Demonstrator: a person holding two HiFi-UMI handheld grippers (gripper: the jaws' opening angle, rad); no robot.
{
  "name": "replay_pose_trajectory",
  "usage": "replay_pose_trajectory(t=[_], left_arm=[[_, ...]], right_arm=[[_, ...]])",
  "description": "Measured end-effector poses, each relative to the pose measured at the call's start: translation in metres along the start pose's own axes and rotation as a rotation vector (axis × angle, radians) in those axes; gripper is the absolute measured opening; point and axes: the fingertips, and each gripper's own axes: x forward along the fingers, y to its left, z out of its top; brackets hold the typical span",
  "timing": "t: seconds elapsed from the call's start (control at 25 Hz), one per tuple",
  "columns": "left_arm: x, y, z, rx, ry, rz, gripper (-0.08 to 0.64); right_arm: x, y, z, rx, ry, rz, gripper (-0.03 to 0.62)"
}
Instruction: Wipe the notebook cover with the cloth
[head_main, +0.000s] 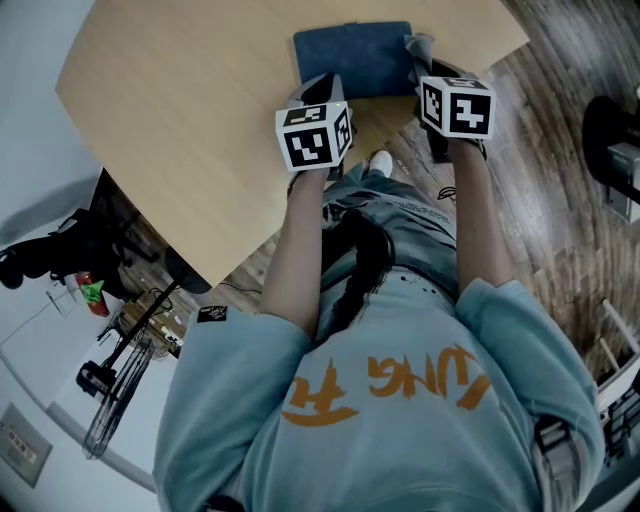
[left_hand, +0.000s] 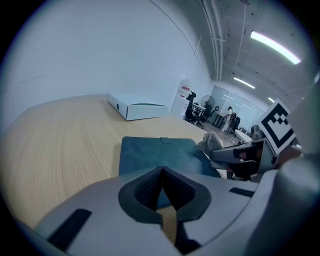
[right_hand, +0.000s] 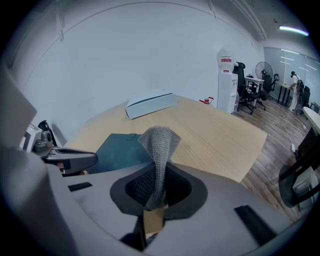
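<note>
Notebook (head_main: 352, 58): a closed book with a dark blue-teal cover, matte and plain. It lies flat, and a small tab shows at the middle of its far edge.
Where it sits: on the pale wood-grain worktop (head_main: 190, 110), close to the edge on the person's side, with both pairs of tongs at its near end.
Cloth (right_hand: 159, 145): grey, with an open knitted weave. It is gathered into a narrow strip that stands up out of the right tongs and spreads into a floppy peak at the top. From the head view it hangs by the notebook's right-hand corner; I cannot tell whether it touches the cover.
Right tongs (right_hand: 156, 192): clamped on the cloth, with the dark pads pressing the strip from both sides.
Left tongs (left_hand: 162, 187): pads brought together at the tips with nothing between them. They are held over the notebook's near edge, towards its left side. Whether they rest on the cover is not clear.
Hands: both forearms reach forward side by side, and the marker cubes on the tongs face up.
White box (left_hand: 137, 107): a flat carton well beyond the notebook on the far part of the worktop.
Floor (head_main: 560, 200): dark wood planks to the right of the worktop.
Background: office chairs and a standing fan far off down the room.
</note>
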Motion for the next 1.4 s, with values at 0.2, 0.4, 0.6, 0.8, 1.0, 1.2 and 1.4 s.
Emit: replay_pose_trajectory(t=[0.2, 0.4, 0.6, 0.8, 1.0, 1.2, 1.4], left_arm=[[-0.007, -0.004, 0.006, -0.014, -0.043, -0.011, 0.017], [-0.017, 0.029, 0.020, -0.063, -0.082, 0.031, 0.018], [-0.027, 0.058, 0.035, -0.116, -0.123, 0.057, 0.018], [-0.036, 0.084, 0.036, -0.152, -0.132, 0.061, 0.017], [-0.045, 0.122, 0.041, -0.220, -0.155, 0.091, 0.017], [-0.041, 0.133, 0.051, -0.265, -0.179, 0.052, 0.017], [-0.032, 0.138, 0.054, -0.298, -0.183, 0.033, 0.018]], right_arm=[[-0.014, -0.003, 0.010, 0.013, -0.057, -0.002, 0.029], [-0.012, 0.029, 0.017, -0.049, -0.062, 0.050, 0.029], [-0.003, 0.065, 0.036, -0.121, -0.047, 0.092, 0.029], [0.017, 0.097, 0.049, -0.160, -0.019, 0.107, 0.029], [0.037, 0.132, 0.053, -0.200, 0.008, 0.132, 0.029], [0.062, 0.162, 0.051, -0.228, 0.044, 0.169, 0.029], [0.081, 0.176, 0.051, -0.226, 0.070, 0.198, 0.029]])
